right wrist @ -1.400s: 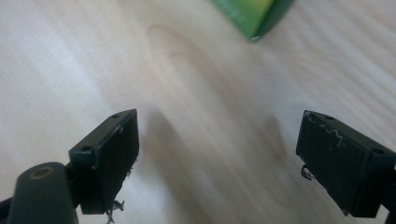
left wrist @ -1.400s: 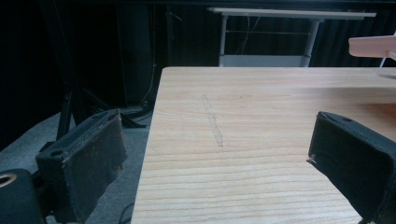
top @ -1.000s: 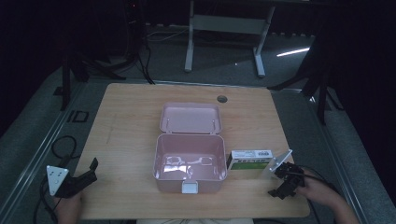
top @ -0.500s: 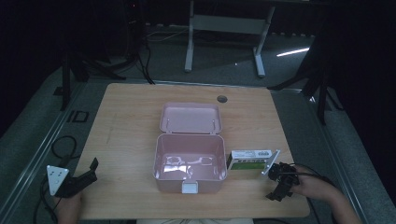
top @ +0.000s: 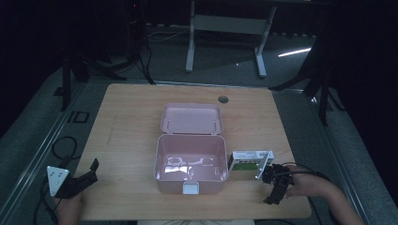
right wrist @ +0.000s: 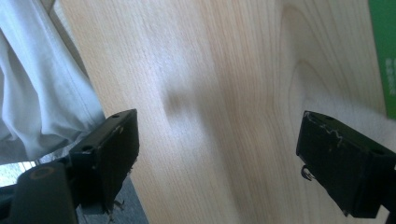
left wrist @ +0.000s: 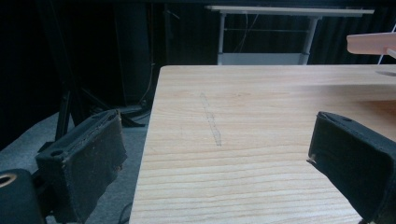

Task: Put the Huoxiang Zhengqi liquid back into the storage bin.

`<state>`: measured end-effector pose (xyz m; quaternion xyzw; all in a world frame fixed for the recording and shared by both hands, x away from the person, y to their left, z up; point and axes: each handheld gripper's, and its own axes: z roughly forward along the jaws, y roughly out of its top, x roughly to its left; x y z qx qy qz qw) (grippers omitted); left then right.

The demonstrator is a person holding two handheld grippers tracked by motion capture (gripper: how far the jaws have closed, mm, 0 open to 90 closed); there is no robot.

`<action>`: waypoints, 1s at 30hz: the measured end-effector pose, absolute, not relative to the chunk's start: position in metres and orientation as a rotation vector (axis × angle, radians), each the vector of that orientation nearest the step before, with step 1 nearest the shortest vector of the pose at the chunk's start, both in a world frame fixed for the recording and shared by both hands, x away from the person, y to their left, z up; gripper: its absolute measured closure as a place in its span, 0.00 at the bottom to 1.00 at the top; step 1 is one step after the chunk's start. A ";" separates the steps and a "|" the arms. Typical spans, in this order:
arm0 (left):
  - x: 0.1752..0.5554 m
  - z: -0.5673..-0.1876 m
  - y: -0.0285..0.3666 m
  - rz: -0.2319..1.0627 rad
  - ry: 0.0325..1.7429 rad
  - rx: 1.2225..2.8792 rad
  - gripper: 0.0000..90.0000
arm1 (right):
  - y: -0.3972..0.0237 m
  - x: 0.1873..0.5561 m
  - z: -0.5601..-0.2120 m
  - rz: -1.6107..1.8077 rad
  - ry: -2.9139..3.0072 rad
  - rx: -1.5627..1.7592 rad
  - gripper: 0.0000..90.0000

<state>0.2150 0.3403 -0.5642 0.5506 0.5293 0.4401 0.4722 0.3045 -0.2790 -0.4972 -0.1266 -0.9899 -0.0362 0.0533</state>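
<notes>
An open pink box (top: pixel 190 169) stands mid-table, its lid (top: pixel 191 119) tipped back behind it. A small green and white carton (top: pixel 245 162) lies just right of the box. My right gripper (top: pixel 275 191) hovers close beside the carton near the table's front right, open with nothing between its jaws. In the right gripper view its open gripper (right wrist: pixel 224 154) looks down on bare wood, with the carton's green side (right wrist: pixel 385 56) at the right edge. My left gripper (top: pixel 90 171) rests at the front left corner. In the left gripper view this open gripper (left wrist: pixel 219 154) holds nothing.
The wooden table (top: pixel 131 122) has a round cable hole (top: pixel 223 99) at the back. A white sleeve or shirt (right wrist: pixel 42 93) hangs past the front edge. Desk legs (top: pixel 190 42) and cables lie on the dark floor beyond. The pink lid's edge (left wrist: pixel 373 43) shows far right.
My right gripper has shifted a little left and toward the front edge, turning as it went. The carton, the box and the left gripper have stayed put.
</notes>
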 end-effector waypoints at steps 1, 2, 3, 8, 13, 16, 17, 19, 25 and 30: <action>0.215 -0.564 0.340 1.077 1.295 1.348 0.04 | -0.277 0.305 -0.496 -0.104 -3.003 -0.380 0.14; 0.215 -0.564 0.340 1.078 1.295 1.348 0.04 | -0.276 0.305 -0.495 -0.098 -3.000 -0.366 0.14; 0.215 -0.564 0.340 1.078 1.295 1.348 0.04 | -0.274 0.305 -0.494 -0.093 -3.003 -0.353 0.14; 0.215 -0.564 0.340 1.076 1.294 1.352 0.04 | -0.265 0.304 -0.487 -0.096 -3.009 -0.293 0.17; 0.215 -0.564 0.340 1.074 1.296 1.350 0.04 | -0.253 0.303 -0.485 -0.046 -2.997 -0.230 0.19; 0.215 -0.564 0.341 1.073 1.296 1.351 0.04 | -0.250 0.304 -0.481 -0.047 -2.990 -0.229 0.19; 0.215 -0.564 0.341 1.072 1.296 1.350 0.04 | -0.249 0.305 -0.480 -0.045 -2.991 -0.217 0.19; 0.215 -0.564 0.341 1.072 1.295 1.350 0.04 | -0.247 0.305 -0.476 -0.053 -2.989 -0.202 0.19; 0.215 -0.564 0.340 1.072 1.295 1.351 0.04 | -0.240 0.306 -0.457 -0.064 -3.011 -0.163 0.19; 0.215 -0.564 0.341 1.070 1.296 1.351 0.04 | -0.237 0.309 -0.441 -0.079 -3.012 -0.114 0.22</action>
